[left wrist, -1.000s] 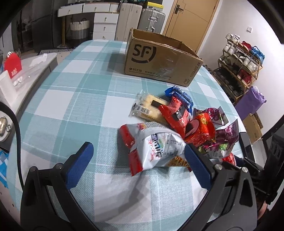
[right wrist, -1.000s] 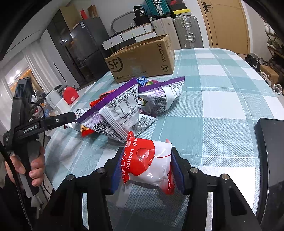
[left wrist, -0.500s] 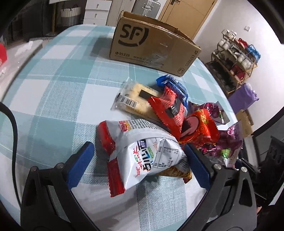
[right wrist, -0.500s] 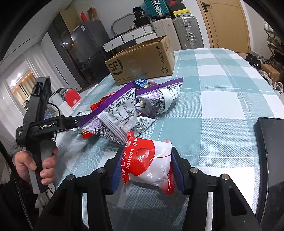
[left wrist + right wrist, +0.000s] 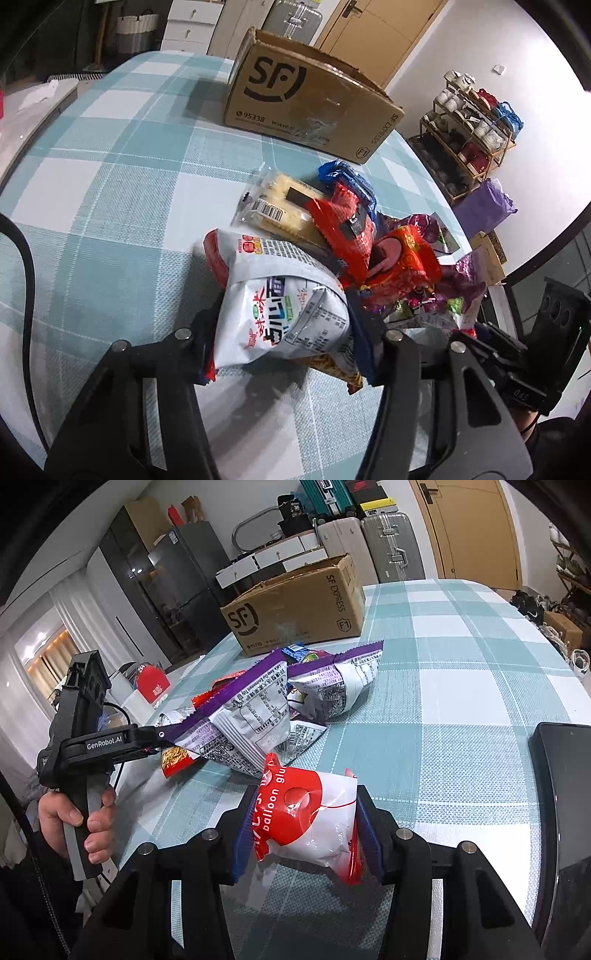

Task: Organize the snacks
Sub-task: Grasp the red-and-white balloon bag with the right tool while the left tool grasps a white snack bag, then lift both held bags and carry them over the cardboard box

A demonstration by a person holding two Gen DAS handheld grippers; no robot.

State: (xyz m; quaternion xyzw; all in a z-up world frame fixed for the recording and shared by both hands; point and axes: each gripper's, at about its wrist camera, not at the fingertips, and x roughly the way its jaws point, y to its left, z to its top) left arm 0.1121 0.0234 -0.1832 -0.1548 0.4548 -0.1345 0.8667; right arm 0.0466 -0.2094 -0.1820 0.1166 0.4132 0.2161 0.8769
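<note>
My left gripper (image 5: 284, 328) is shut on a white and red snack bag (image 5: 280, 295) at the near edge of a pile of snack packets (image 5: 354, 236) on the checked tablecloth. My right gripper (image 5: 304, 823) is shut on a red and white "balloon glu" packet (image 5: 310, 812) and holds it just above the cloth. An open SF cardboard box (image 5: 306, 99) stands behind the pile; it also shows in the right wrist view (image 5: 295, 616). The left gripper (image 5: 159, 734) reaches into the pile from the left beside two purple and white bags (image 5: 266, 705).
A dark flat object (image 5: 561, 812) lies at the table's right edge. A red gift box (image 5: 151, 688) sits on a side counter to the left. A shoe rack (image 5: 472, 125) and suitcases (image 5: 369, 542) stand beyond the table.
My left gripper moved forward around the white and red bag and shut on it. My right gripper has stayed shut on the red and white packet.
</note>
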